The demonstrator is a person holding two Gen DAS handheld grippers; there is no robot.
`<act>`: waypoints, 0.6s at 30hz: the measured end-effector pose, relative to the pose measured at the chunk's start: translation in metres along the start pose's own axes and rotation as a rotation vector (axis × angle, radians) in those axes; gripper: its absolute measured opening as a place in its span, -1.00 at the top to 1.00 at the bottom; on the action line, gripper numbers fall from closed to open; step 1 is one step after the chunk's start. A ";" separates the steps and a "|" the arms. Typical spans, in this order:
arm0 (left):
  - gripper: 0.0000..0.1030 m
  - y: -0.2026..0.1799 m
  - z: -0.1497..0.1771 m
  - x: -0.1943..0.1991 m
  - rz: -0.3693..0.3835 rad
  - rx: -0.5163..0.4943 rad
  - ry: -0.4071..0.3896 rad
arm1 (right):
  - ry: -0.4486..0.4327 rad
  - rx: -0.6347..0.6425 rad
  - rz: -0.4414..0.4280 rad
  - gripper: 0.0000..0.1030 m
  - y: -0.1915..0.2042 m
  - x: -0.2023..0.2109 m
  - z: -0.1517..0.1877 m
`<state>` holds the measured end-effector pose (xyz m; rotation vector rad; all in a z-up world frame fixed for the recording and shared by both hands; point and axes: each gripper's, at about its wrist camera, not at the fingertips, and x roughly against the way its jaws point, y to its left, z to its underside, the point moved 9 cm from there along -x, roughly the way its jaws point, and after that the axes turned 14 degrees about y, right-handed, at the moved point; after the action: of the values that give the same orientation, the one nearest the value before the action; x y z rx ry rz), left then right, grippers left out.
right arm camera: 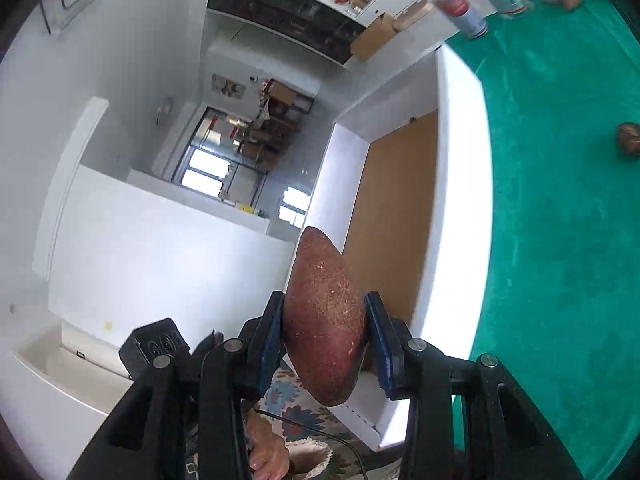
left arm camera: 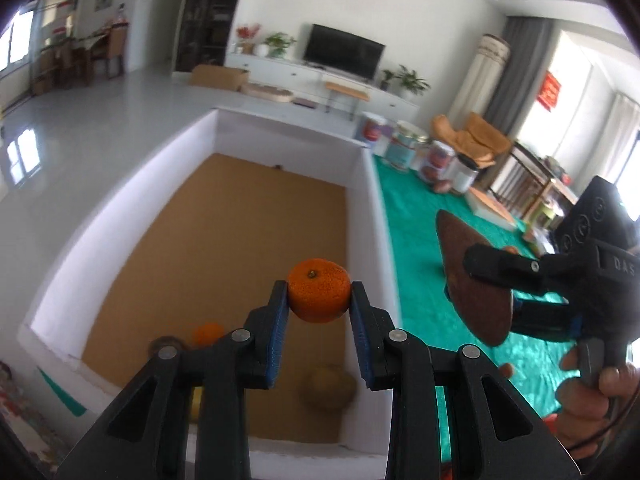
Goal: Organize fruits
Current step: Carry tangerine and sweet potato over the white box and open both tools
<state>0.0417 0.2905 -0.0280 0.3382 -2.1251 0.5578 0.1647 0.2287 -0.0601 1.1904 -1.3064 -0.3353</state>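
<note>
The left hand-held gripper pinches a small orange between its blue pads, stem side facing the camera, held above the white box. Below it, on the box's brown floor, lie another orange and a blurred yellowish round fruit. To its right, the right hand-held gripper clamps a reddish-brown sweet potato near the box's edge, beside the green-covered surface, where tins stand farther off.

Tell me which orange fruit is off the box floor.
The tangerine clamped in the left gripper; the other orange fruit lies on the box floor.
</note>
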 end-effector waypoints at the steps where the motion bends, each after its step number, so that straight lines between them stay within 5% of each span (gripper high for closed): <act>1: 0.41 0.016 0.001 -0.005 -0.034 0.027 0.006 | 0.016 0.023 0.040 0.23 0.003 -0.016 0.005; 8: 0.38 0.067 0.020 -0.034 -0.145 0.097 0.069 | 0.055 0.129 0.263 0.17 -0.001 -0.075 0.014; 9: 0.26 0.069 0.021 -0.035 -0.155 0.097 0.070 | 0.042 0.129 0.272 0.16 -0.002 -0.073 0.013; 10: 0.14 0.069 0.021 -0.036 -0.160 0.097 0.064 | 0.026 0.132 0.263 0.16 -0.004 -0.067 0.012; 12: -0.48 0.065 0.020 -0.036 -0.177 0.099 0.039 | -0.018 0.139 0.272 0.11 -0.006 -0.048 0.011; 16: -0.64 0.038 0.016 -0.032 -0.148 0.057 -0.002 | -0.132 0.166 0.337 -0.05 -0.011 0.010 0.022; 18: -0.64 0.014 0.015 -0.032 -0.116 0.009 -0.007 | -0.194 0.175 0.397 -0.36 -0.019 0.042 0.030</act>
<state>0.0430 0.2962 -0.0656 0.4658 -2.0949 0.5003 0.1596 0.1734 -0.0577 1.0290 -1.7325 -0.0471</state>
